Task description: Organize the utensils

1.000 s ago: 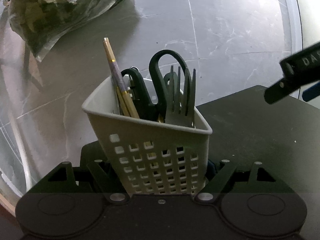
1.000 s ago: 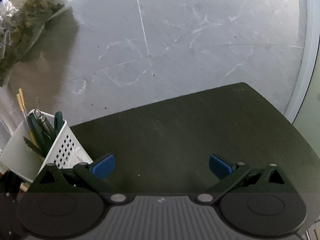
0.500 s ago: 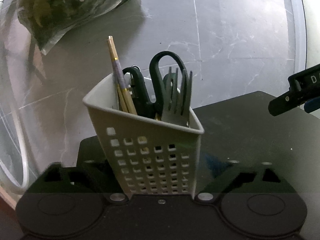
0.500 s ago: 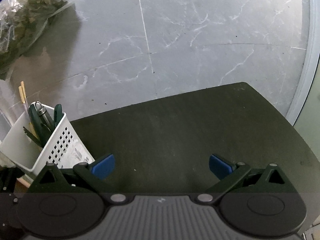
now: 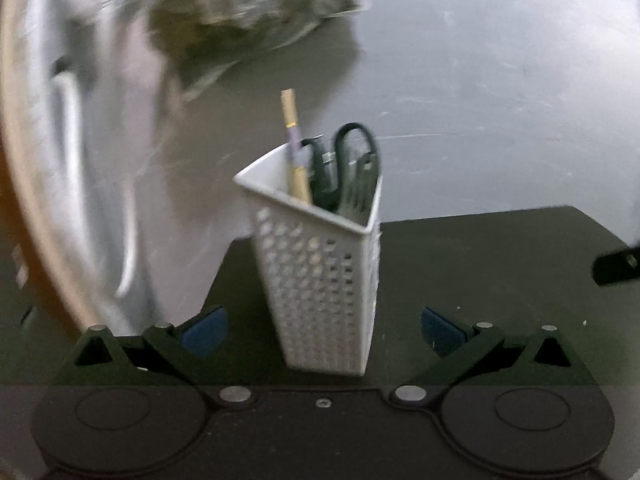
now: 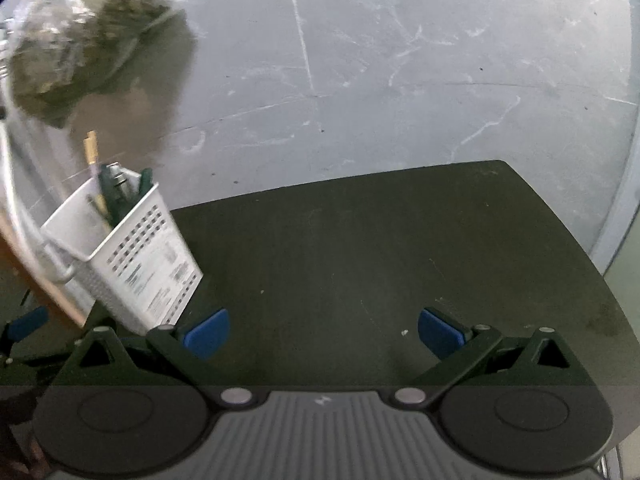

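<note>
Left wrist view: seemingly near the end, with white perforated basket [image 5: 320, 264] standing upright on the dark desk [image 5: 480, 264], already holding a gold pen [image 5: 294, 148], dark scissors [image 5: 352, 160] and a fork [image 5: 362, 188]; left gripper [image 5: 322, 326] spread wide, basket between the pads yet untouched. Right wrist view: same basket [image 6: 132, 264] at the desk's left edge, no loose utensils visible; right gripper [image 6: 322, 326] apart, empty.
</note>
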Demonstrator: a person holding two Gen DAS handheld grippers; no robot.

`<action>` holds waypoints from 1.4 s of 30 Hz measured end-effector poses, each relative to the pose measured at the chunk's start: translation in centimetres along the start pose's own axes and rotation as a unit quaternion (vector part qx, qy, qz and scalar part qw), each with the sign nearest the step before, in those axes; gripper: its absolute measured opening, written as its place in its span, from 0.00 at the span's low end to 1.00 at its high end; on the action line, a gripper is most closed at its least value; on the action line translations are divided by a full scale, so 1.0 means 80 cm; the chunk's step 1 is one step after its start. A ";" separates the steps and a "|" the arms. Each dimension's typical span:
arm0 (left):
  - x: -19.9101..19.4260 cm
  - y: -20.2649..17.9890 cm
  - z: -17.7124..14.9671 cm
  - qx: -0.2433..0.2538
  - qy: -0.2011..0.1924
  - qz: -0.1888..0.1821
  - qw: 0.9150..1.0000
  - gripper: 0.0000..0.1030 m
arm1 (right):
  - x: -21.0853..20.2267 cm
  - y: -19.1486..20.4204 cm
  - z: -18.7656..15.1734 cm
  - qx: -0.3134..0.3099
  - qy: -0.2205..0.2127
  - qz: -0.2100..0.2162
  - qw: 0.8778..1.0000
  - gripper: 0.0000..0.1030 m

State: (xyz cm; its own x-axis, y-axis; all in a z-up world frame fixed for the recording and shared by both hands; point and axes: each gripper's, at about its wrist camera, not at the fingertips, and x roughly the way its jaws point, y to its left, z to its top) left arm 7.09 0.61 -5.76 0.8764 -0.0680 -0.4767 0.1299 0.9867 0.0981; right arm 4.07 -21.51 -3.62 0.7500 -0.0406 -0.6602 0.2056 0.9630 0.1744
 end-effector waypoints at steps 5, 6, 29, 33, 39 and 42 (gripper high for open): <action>-0.053 0.002 -0.016 -0.063 0.032 0.058 0.996 0.99 | -0.024 -0.010 -0.020 -0.019 0.004 0.033 0.999 1.00; -0.064 0.004 -0.019 -0.072 0.033 0.064 0.995 0.99 | -0.029 -0.010 -0.024 -0.023 0.006 0.039 0.999 1.00; -0.135 0.051 -0.037 -0.079 0.013 0.041 0.996 0.99 | -0.083 0.044 -0.060 -0.036 -0.013 0.020 0.999 1.00; -0.132 0.063 -0.039 -0.070 0.001 0.024 0.997 0.99 | -0.088 0.061 -0.068 -0.033 -0.025 0.005 0.999 1.00; -0.134 0.082 -0.035 -0.060 -0.017 0.010 0.998 0.99 | -0.094 0.084 -0.073 -0.035 -0.037 -0.007 0.999 1.00; -0.130 0.088 -0.036 -0.059 -0.016 0.007 0.998 0.99 | -0.094 0.091 -0.074 -0.037 -0.038 -0.013 0.999 1.00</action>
State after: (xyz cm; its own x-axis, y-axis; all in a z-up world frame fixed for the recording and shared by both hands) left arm -2.46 8.69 -2.60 0.8924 -0.0572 -0.4476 0.0644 0.9979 0.0008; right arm -3.82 -12.62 -1.68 0.7913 -0.0835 -0.6056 0.1812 0.9781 0.1019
